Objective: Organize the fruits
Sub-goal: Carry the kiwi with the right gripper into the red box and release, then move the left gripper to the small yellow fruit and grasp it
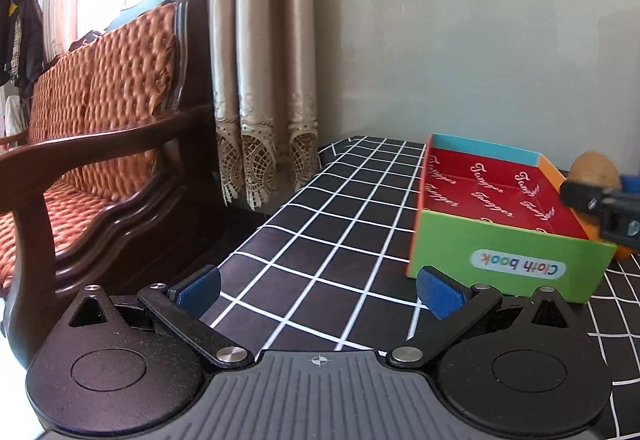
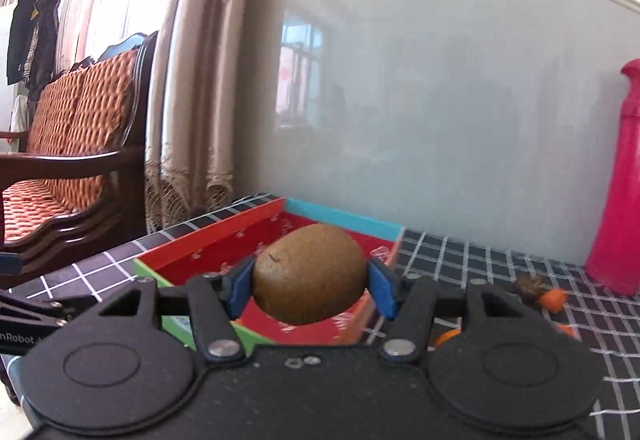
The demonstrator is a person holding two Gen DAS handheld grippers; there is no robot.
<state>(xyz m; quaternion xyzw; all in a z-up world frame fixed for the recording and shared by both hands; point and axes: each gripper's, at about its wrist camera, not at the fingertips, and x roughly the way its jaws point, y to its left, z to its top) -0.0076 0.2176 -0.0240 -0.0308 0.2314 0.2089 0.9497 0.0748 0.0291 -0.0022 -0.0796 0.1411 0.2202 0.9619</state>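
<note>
My right gripper (image 2: 310, 286) is shut on a brown kiwi (image 2: 310, 274) and holds it above the near right part of an open colourful box (image 2: 224, 240) with a red inside. In the left wrist view the same box (image 1: 496, 200) stands on the black checked tablecloth (image 1: 320, 240), and the kiwi (image 1: 594, 170) shows over its right wall, held by the right gripper (image 1: 600, 200). My left gripper (image 1: 318, 290) is open and empty, low over the cloth, left of the box. The box holds nothing that I can see.
A wooden sofa with orange cushions (image 1: 88, 120) stands left of the table, with a curtain (image 1: 264, 80) behind. A tall red bottle (image 2: 620, 200) stands at the back right. Small orange pieces and a brown lump (image 2: 540, 292) lie on the cloth right of the box.
</note>
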